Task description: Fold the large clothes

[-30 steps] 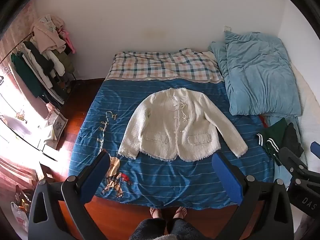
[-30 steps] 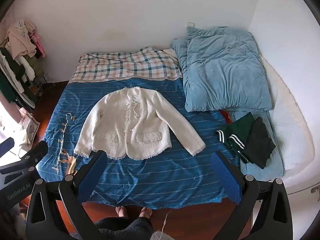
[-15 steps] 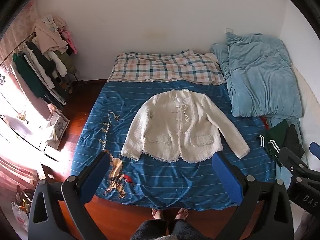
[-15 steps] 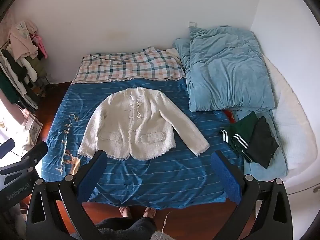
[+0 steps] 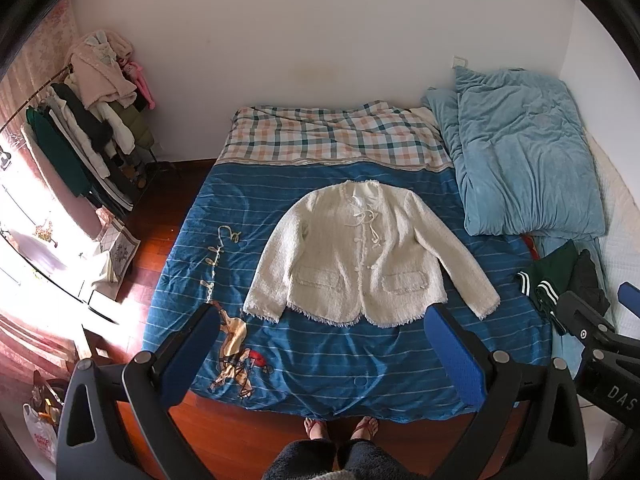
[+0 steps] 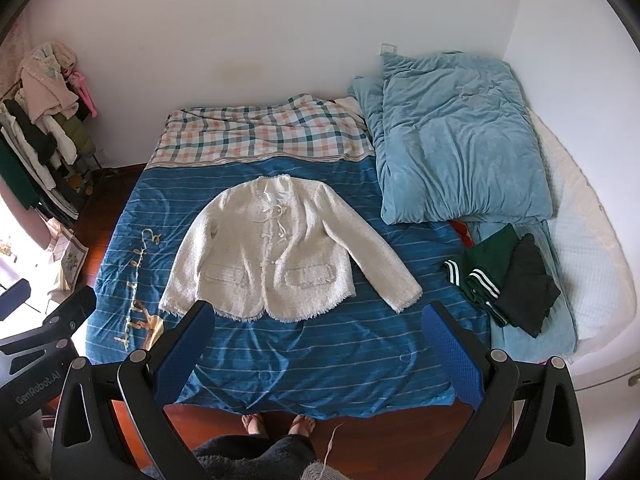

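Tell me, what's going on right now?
Both claws open, left and right, holding nothing. Cream jacket flat on blue bedspread, unfolded. Nothing lying on it.

We hold both grippers high and level, side by side. Left gripper (image 5: 320, 336) jaws spread wide, nothing between. Right gripper (image 6: 318, 324) same, wide apart, empty. Our bare feet (image 5: 340, 428) below, together.
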### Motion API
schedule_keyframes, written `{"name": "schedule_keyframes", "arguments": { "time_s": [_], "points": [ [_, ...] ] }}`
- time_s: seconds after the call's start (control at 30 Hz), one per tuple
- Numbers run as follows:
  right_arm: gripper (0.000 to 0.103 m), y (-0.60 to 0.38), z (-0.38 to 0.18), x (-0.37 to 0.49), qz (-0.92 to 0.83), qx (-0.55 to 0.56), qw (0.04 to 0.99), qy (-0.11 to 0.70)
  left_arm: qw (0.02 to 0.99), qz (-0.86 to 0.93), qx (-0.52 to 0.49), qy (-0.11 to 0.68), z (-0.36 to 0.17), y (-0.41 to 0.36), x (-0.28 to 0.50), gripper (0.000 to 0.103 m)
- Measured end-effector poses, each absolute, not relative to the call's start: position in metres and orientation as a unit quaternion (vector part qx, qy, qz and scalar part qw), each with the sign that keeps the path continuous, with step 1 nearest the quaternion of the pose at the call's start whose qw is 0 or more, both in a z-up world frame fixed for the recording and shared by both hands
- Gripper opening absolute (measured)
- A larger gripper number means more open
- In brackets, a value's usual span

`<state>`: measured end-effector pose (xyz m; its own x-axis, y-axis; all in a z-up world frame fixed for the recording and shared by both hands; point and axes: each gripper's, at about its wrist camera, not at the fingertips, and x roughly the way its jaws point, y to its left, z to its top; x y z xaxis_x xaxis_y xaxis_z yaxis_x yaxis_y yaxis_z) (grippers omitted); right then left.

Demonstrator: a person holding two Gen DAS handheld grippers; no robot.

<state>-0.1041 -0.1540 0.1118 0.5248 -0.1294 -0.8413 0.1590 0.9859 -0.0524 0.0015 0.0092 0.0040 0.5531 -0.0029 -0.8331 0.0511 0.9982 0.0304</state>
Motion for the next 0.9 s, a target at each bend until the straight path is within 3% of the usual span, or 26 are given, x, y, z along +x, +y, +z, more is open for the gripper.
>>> {"name": "schedule_keyframes", "arguments": {
  "time_s": [0.9],
  "points": [
    [0.103, -0.144, 0.117, -0.097, -0.080, 0.016, 0.873, 0.480, 0.881, -0.015, 0.025, 0.472, 0.019, 0.023, 0.013, 0.103]
  ]
}}
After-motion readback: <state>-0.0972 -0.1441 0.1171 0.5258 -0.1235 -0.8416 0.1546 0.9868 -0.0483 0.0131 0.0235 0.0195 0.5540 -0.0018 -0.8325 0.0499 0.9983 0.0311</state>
